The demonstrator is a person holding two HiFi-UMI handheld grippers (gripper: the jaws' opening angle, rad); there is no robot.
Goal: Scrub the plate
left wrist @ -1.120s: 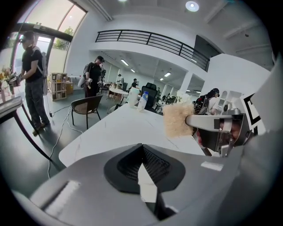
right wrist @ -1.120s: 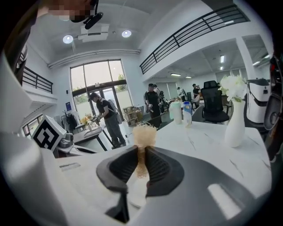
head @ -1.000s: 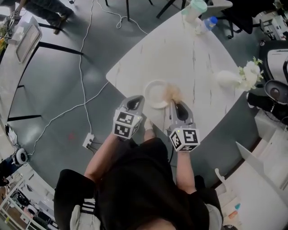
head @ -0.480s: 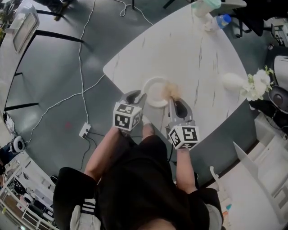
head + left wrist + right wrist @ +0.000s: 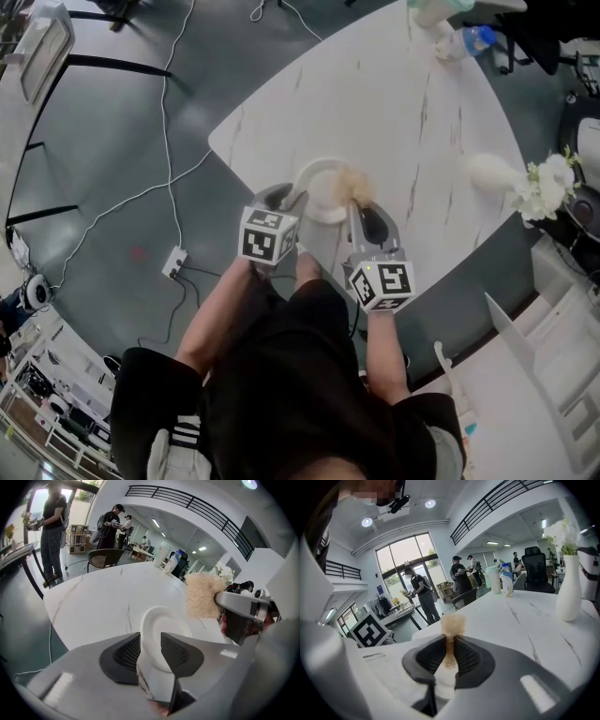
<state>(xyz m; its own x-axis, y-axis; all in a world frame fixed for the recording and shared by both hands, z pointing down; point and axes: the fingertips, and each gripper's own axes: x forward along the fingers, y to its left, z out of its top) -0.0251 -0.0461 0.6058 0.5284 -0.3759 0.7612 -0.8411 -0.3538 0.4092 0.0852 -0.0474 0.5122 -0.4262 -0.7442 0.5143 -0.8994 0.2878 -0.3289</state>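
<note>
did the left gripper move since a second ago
Yes. The left gripper has closed in on the plate. Its jaws have just been opening, and the plate's rim shows in the gap between them, ungripped.

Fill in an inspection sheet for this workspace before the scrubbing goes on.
Surface: white marbled table.
Job's things: white plate flat near the table's edge; tan scrub pad over its right rim.
Clutter: vase with white flowers; bottle at the far edge.
Grippers: left hand-held gripper open, jaws have just been opening, plate's near rim in the gap, not pressed; right hand-held gripper shut on the scrub pad.
Cables: white cable and power strip on the floor.
Surroundings: people standing beyond the table.
</note>
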